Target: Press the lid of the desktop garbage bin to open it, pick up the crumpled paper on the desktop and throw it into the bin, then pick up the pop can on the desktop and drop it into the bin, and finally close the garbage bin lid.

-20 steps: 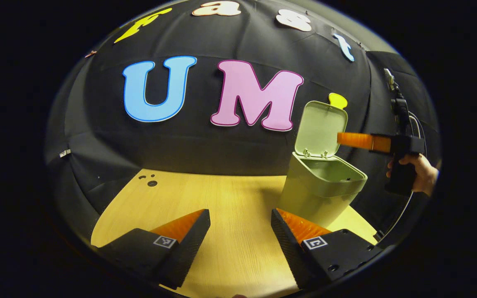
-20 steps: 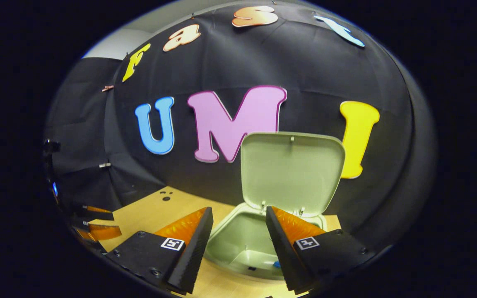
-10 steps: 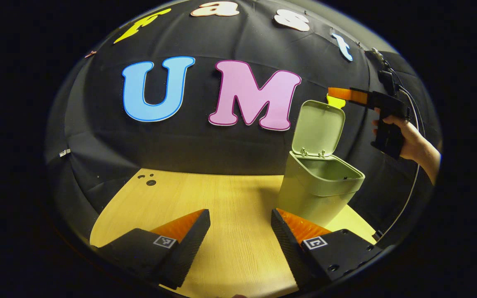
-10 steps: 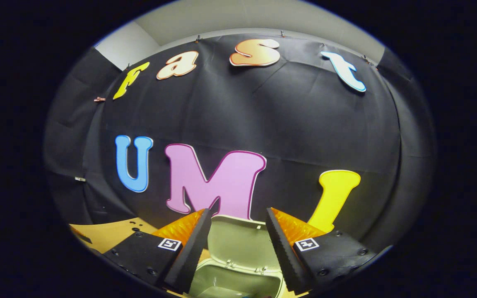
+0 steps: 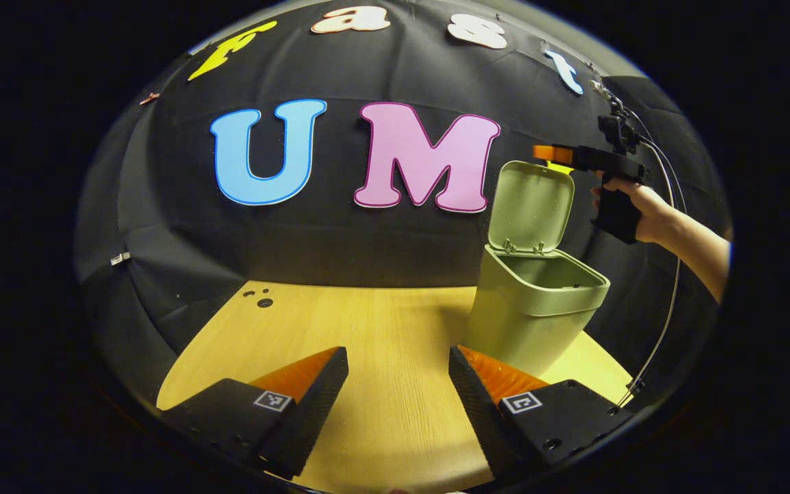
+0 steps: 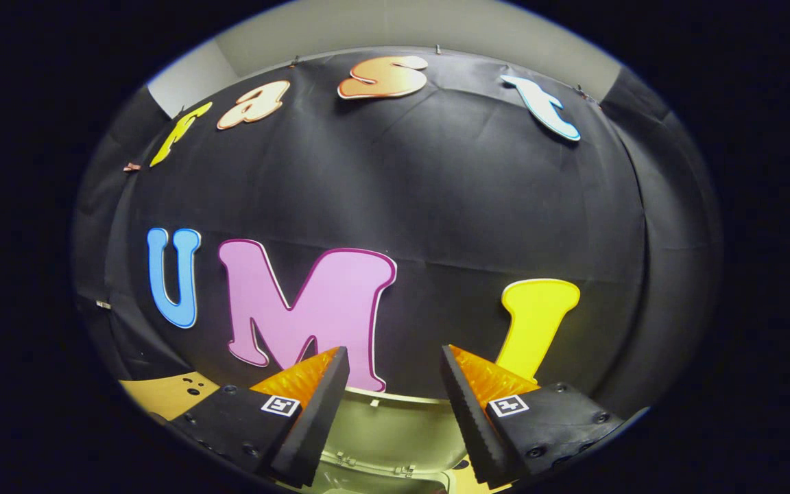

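Observation:
The pale green bin (image 5: 529,315) stands at the right of the wooden table (image 5: 367,329), its lid (image 5: 531,206) raised upright. My left gripper (image 5: 398,358) hovers low over the table, open and empty, left of the bin. In the left gripper view, the right gripper (image 5: 551,152) is held by a hand (image 5: 642,209) just above the lid's top edge. In the right gripper view, my right gripper (image 6: 393,357) is open and empty, with the lid (image 6: 395,432) right below its fingers.
A cable (image 5: 666,309) hangs from the right gripper down past the bin's right side. A few small holes (image 5: 258,298) mark the table's far left. The black cloth wall stands close behind the bin.
The right gripper has risen from inside the bin's mouth to the top edge of the upright lid. The left gripper has barely moved.

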`<state>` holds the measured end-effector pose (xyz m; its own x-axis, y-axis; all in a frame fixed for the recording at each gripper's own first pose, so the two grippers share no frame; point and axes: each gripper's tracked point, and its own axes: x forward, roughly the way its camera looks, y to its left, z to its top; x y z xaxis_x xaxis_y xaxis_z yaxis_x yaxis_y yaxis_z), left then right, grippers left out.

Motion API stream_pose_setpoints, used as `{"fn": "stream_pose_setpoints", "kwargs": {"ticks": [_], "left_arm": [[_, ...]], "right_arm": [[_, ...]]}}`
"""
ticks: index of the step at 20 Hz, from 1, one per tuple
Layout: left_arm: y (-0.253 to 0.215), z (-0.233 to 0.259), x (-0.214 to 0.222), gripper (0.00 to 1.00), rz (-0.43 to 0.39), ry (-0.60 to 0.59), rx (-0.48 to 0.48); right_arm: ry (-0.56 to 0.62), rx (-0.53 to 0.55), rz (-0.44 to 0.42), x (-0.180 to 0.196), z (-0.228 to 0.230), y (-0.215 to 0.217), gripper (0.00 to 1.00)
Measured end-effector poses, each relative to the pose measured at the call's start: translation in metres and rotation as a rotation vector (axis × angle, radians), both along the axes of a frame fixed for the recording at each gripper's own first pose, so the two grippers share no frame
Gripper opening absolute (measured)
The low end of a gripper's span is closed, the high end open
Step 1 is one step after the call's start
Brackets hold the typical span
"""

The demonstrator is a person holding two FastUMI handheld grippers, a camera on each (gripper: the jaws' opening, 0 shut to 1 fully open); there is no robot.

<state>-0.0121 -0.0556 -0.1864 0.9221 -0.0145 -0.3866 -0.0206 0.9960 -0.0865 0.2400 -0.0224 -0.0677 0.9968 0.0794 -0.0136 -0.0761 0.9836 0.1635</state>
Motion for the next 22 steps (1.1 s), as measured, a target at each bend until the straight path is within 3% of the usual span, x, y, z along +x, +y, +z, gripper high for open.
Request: {"fn": "stream_pose_setpoints", "kwargs": {"ticks": [5,13,18,22], "left_arm": [[0.003,0.001,0.000,0.95,0.005,-0.003,-0.019],[0.008,0.005,-0.006,0.95,-0.020,-0.030,-0.031],[0.012,0.006,-0.016,0.95,-0.043,-0.037,-0.044],[0.016,0.004,-0.023,0.95,-0.056,-0.039,-0.045]], "right_arm": [[0.034,-0.023,0.049,-0.013,-0.010,0.008,0.84],[0.086,-0.024,0.085,-0.064,-0.020,0.021,0.86],[0.166,-0.077,0.128,-0.101,-0.045,0.035,0.93],[0.230,-0.037,0.134,-0.127,-0.065,0.043,0.95]]}}
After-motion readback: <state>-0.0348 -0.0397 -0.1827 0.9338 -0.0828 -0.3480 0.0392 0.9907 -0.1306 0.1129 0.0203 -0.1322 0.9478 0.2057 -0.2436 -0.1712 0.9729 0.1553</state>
